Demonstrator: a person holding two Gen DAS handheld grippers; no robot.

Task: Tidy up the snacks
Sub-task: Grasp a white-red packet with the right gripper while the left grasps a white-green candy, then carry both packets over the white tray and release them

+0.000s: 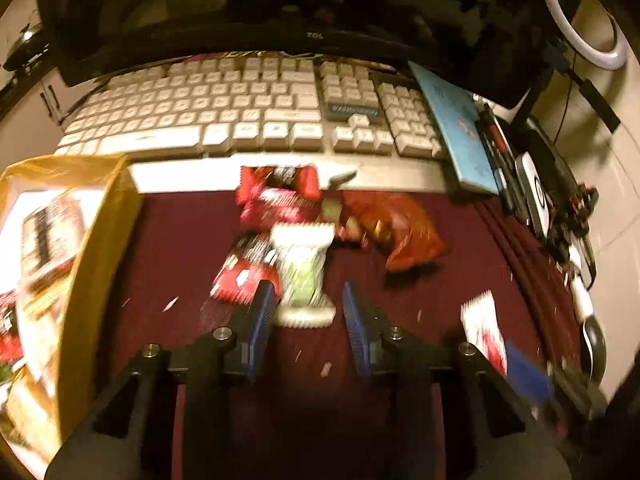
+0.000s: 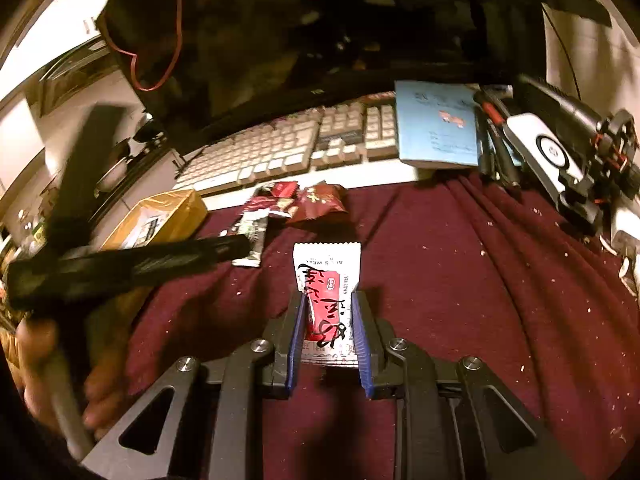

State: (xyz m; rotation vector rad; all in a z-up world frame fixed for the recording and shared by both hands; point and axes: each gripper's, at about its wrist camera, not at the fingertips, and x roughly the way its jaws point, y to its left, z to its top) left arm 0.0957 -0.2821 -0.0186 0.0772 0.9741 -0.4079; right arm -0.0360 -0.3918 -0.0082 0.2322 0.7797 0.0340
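Observation:
My left gripper [image 1: 308,290] is open just above a green and white snack packet [image 1: 306,272] on the maroon cloth [image 1: 180,248]; the packet's near end lies between the fingers. Red snack packets [image 1: 276,204] and an orange-red bag [image 1: 394,226] lie beyond it. My right gripper [image 2: 328,300] is shut on a white and red snack packet [image 2: 326,276], also visible at the right of the left wrist view [image 1: 482,330]. The left gripper [image 2: 132,264] shows blurred in the right wrist view.
A yellow cardboard box [image 1: 68,264] holding packets stands at the left, also seen in the right wrist view [image 2: 160,216]. A white keyboard [image 1: 248,108] lies behind the snacks. A blue booklet [image 1: 456,128], pens and devices [image 2: 552,156] sit at the right.

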